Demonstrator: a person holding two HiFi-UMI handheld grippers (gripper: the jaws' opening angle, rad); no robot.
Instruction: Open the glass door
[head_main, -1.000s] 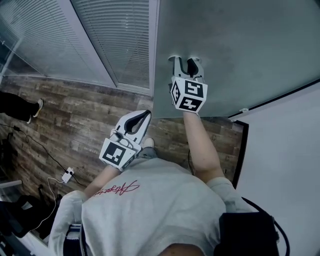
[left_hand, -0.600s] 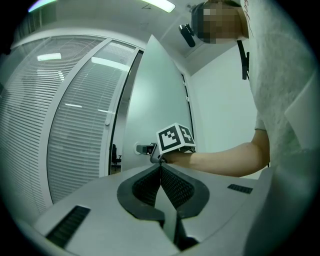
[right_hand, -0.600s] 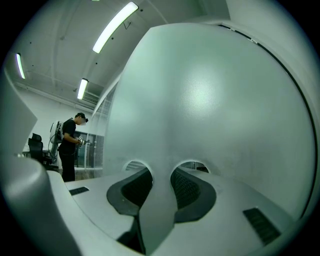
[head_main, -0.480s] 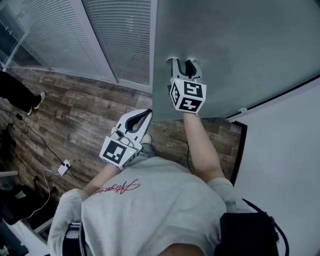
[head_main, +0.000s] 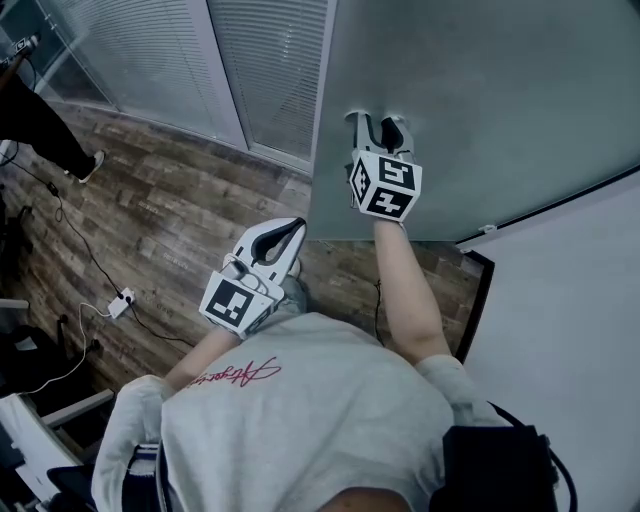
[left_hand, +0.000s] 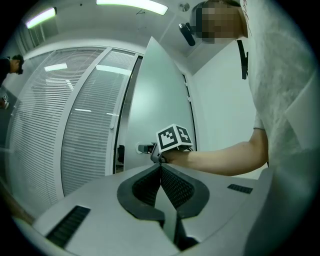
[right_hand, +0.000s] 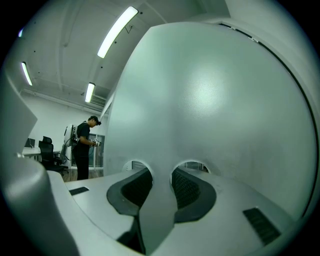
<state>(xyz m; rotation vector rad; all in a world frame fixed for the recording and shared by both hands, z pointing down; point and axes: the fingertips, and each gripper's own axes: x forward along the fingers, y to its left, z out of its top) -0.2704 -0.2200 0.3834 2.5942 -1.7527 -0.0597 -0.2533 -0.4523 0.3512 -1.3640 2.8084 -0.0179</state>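
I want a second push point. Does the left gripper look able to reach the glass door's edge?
Probably yes: nothing stands between the left gripper and the glass door's edge.

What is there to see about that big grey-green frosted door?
The grey-green frosted glass door is a tall, smooth, matte pane, upright and ajar beside the blind-covered glass partition. A small metal handle sits near its free edge. The right gripper meets its face at handle height, jaws apart.
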